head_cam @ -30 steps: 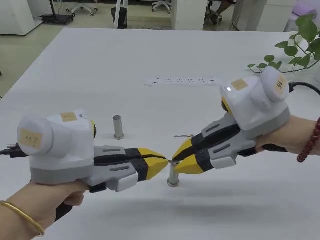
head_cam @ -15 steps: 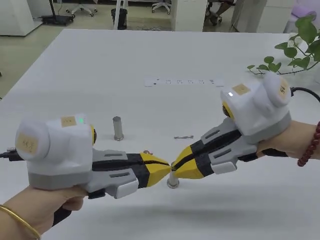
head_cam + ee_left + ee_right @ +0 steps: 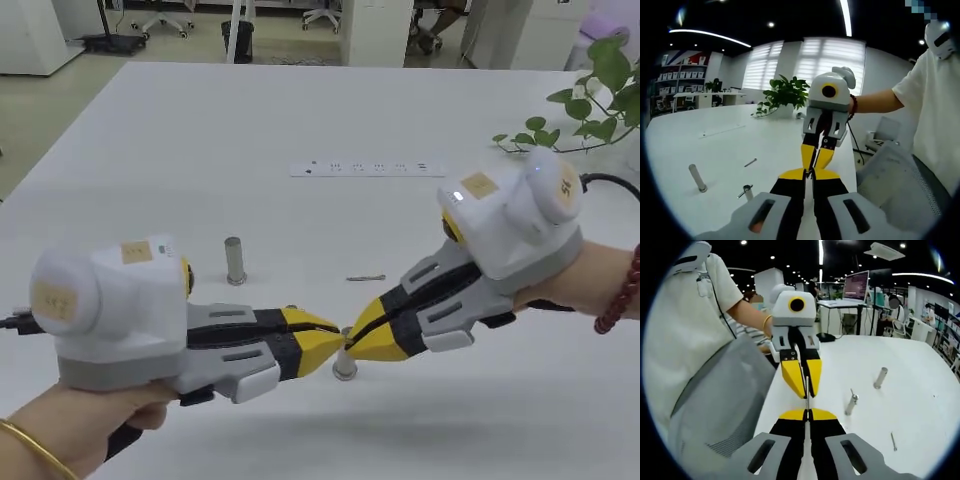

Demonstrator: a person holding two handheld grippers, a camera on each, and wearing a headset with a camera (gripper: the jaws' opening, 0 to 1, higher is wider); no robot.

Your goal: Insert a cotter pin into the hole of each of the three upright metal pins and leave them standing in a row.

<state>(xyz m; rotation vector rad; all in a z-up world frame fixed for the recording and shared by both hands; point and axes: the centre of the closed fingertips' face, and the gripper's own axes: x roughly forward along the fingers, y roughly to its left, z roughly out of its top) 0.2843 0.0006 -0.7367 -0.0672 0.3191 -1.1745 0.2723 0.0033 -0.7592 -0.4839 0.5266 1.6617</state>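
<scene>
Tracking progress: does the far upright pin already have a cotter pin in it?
No, the far pin stands bare on the table, with nothing sticking out of it.

Jaws of left gripper (image 3: 812, 175) closed, yellow tips together, meeting right gripper (image 3: 814, 166) tip to tip (its jaws look closed too). On white table (image 3: 715, 150): bare metal pin (image 3: 697, 177); near it, second metal pin (image 3: 746, 191) with thin wire at top; loose cotter pin (image 3: 751, 162) beyond.
</scene>
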